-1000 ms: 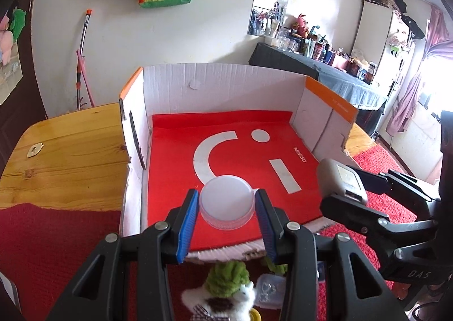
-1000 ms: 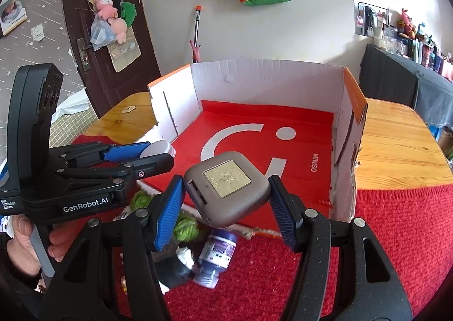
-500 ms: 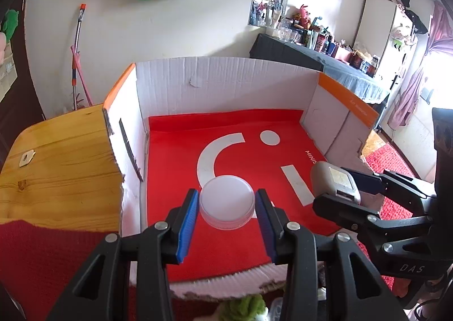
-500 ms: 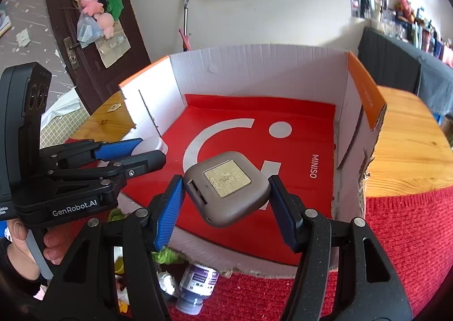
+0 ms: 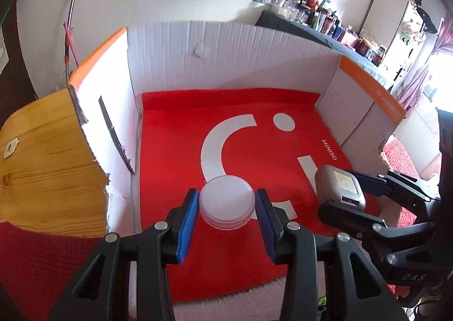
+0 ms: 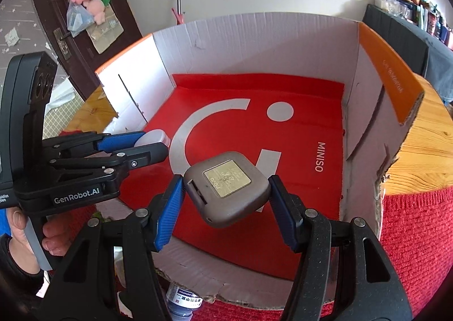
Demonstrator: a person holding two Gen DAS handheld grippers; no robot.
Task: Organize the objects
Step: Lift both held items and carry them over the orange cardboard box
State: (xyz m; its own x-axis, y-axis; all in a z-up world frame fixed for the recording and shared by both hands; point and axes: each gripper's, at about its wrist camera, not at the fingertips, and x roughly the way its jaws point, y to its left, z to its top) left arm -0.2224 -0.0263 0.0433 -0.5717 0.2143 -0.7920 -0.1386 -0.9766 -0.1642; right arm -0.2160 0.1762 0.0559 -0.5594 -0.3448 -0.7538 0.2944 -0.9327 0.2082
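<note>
Both tools have advanced over the box (image 5: 232,55), its red floor (image 5: 175,151) now beneath them | left tool (image 5: 226,208) pinches white jar (image 5: 226,198) | right tool (image 6: 226,202) pinches grey case (image 6: 226,192) | bottle (image 6: 184,302) outside near edge, on red worktop cloth (image 6: 419,236)

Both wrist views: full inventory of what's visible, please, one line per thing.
round container: 1, translucent white, clamped in the left gripper above the box floor
compact case: 1, grey-brown with a gold plate, clamped in the right gripper above the box floor
cardboard box: 1, white walls, orange rim strips, on the table
red liner: 1, red with white logo, covers the box floor
wooden table: 1, light wood
red cloth: 1, over the table's near part
small bottle: 1, white label, in front of the box
left gripper: black, blue pads
right gripper: black, blue pads
</note>
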